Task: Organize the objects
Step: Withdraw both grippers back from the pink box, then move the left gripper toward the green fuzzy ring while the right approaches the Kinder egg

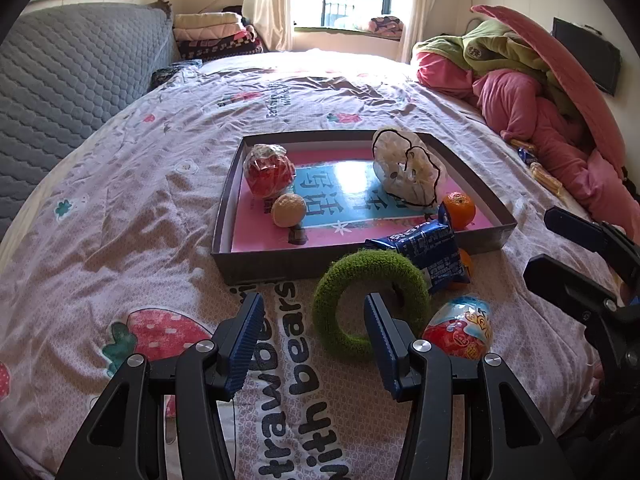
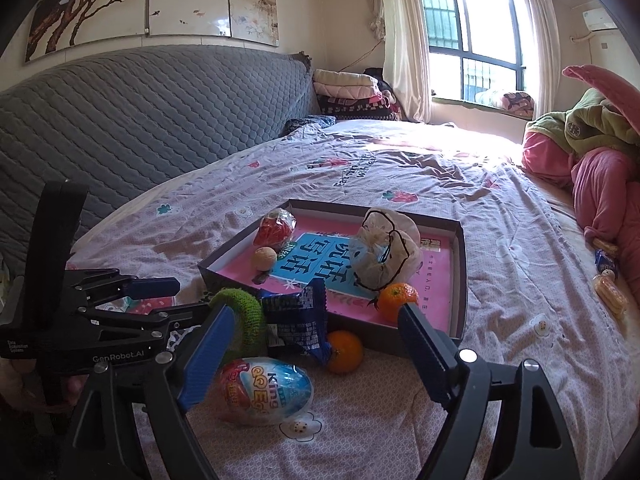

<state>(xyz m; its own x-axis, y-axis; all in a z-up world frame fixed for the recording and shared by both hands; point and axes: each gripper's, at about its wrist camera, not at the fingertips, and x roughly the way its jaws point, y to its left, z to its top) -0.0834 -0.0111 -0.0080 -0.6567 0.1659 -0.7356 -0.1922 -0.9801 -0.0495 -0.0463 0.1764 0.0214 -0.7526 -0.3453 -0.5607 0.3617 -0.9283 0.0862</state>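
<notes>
Now, right gripper (image 2: 312, 354): wide, empty; straddle toy egg (image 2: 266, 390) near box (image 2: 460, 280).
Left gripper (image 1: 314, 344): half-open, empty, beside green ring (image 1: 370, 304).

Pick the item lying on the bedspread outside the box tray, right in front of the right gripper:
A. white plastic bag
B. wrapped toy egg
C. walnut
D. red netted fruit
B: the wrapped toy egg lies on the bedspread between the open right gripper fingers.

Bright daylight from the window (image 2: 472, 36) glares off the bedspread (image 2: 420, 148); fisheye edges bend, corners dark.
</notes>
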